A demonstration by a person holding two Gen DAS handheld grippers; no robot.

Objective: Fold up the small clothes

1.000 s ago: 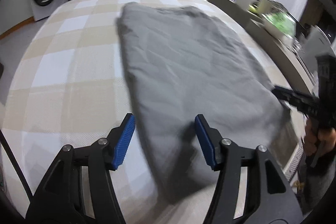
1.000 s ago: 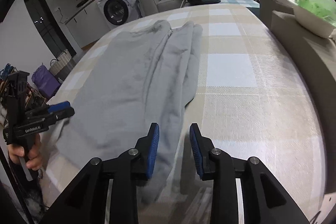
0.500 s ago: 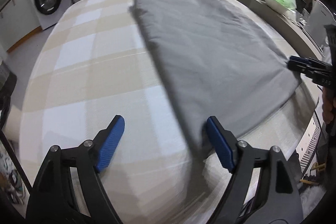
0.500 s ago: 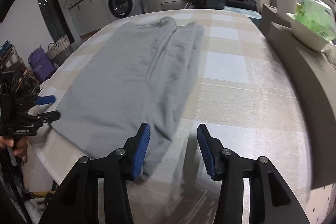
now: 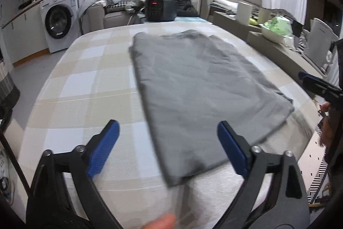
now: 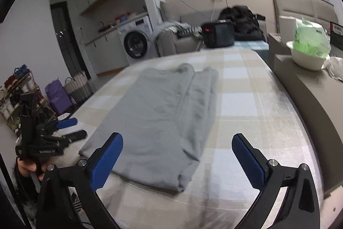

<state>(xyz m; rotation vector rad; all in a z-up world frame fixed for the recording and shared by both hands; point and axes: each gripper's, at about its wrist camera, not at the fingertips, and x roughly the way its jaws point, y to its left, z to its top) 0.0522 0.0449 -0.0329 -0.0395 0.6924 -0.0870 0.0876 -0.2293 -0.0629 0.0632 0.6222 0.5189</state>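
grey garment [image 5: 199,87] flat, lengthwise away from camera

Right gripper [image 6: 176,157] hovered above checked bed cover [image 6: 253,113], jaws opening, nothing between pads. Folded grey garment [image 6: 163,121] lay flat ahead, slightly to its left, near corner under left pad. Left gripper [image 6: 70,129] stood off to its left, jaws apart, beside garment's edge.
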